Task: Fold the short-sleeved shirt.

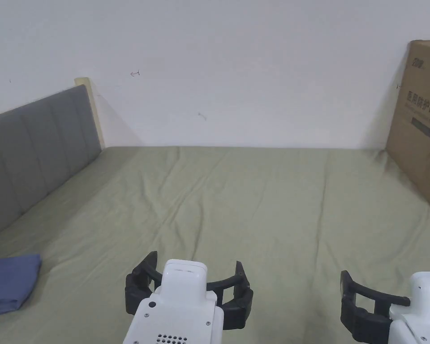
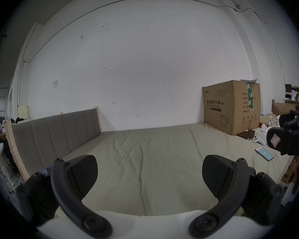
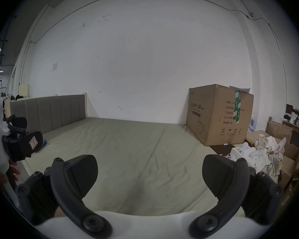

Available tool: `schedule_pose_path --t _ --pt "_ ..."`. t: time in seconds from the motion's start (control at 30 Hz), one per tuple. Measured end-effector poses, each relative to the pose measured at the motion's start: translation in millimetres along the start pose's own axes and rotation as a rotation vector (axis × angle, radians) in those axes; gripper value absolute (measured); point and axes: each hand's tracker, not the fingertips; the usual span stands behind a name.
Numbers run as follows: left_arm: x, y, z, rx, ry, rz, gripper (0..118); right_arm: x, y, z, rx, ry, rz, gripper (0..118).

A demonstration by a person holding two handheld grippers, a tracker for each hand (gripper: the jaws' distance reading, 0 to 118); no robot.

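A blue garment (image 1: 8, 286), folded flat, lies on the green bed sheet (image 1: 254, 201) at the near left; a sliver of this blue garment (image 3: 45, 141) shows past the left gripper in the right gripper view. My left gripper (image 1: 195, 262) hovers over the near middle of the sheet, jaws wide apart with nothing between them (image 2: 149, 170). My right gripper (image 1: 395, 284) is held level with it to the right, also open and empty (image 3: 149, 170). Each gripper appears at the edge of the other's view: the right gripper (image 2: 283, 139) and the left gripper (image 3: 22, 142).
A grey padded headboard (image 1: 30, 156) runs along the left side. A large cardboard box (image 1: 420, 121) stands at the bed's far right corner. A phone (image 2: 264, 154) and a white controller (image 2: 258, 139) lie at the right edge. A pile of clothes (image 3: 266, 153) sits in boxes beyond.
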Motion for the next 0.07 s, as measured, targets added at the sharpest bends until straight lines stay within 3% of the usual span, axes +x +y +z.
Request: schedule_pose_path --t 0.07 --pt "0.4 0.2 -0.1 -0.001 0.001 -0.002 118 -1.8 0.8 -3.0 -0.012 -0.016 0.002 118"
